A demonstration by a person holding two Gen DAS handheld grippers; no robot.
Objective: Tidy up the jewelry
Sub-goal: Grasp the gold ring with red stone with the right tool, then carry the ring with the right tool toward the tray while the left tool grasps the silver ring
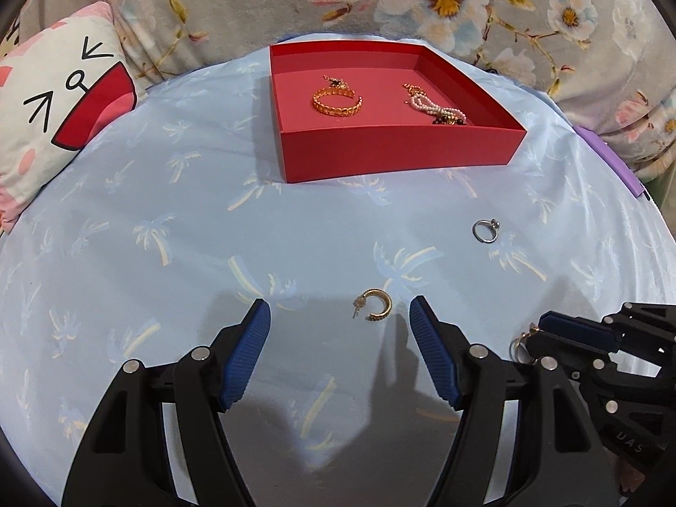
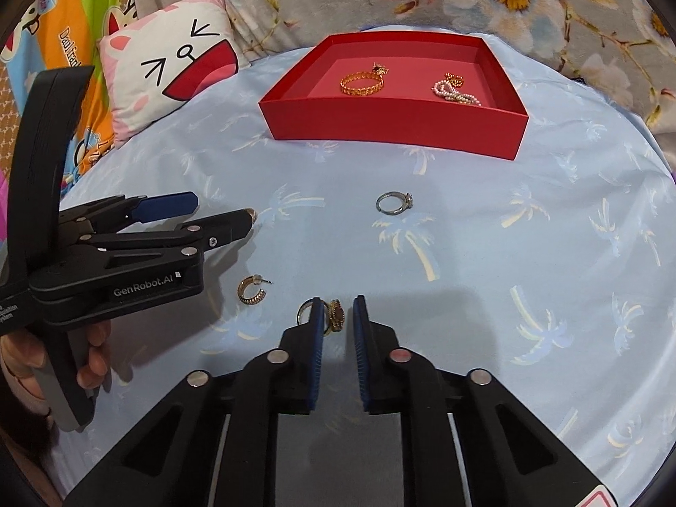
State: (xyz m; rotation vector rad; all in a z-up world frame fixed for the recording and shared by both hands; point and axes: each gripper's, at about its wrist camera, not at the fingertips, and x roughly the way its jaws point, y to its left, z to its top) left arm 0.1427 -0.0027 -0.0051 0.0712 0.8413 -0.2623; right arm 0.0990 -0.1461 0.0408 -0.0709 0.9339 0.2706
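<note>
A red tray (image 1: 397, 145) (image 2: 393, 126) stands on the blue cloth and holds a gold bangle (image 1: 336, 101) (image 2: 361, 83) and a pearl bracelet (image 1: 435, 105) (image 2: 454, 92). A gold hoop earring (image 1: 376, 305) (image 2: 250, 289) lies just ahead of my open left gripper (image 1: 340, 321) (image 2: 219, 211), between its fingertips. A silver ring (image 1: 486, 230) (image 2: 393, 203) lies further out. My right gripper (image 2: 337, 317) (image 1: 536, 338) is narrowly open around a gold ring piece (image 2: 336, 316), with a thin ring (image 2: 305, 310) just outside its left finger.
A cat-face pillow (image 1: 63, 101) (image 2: 169, 67) lies at the back left. Floral bedding (image 1: 464, 0) lies behind the tray. A purple object (image 1: 612, 156) shows at the cloth's right edge. A hand (image 2: 91, 363) holds the left gripper's handle.
</note>
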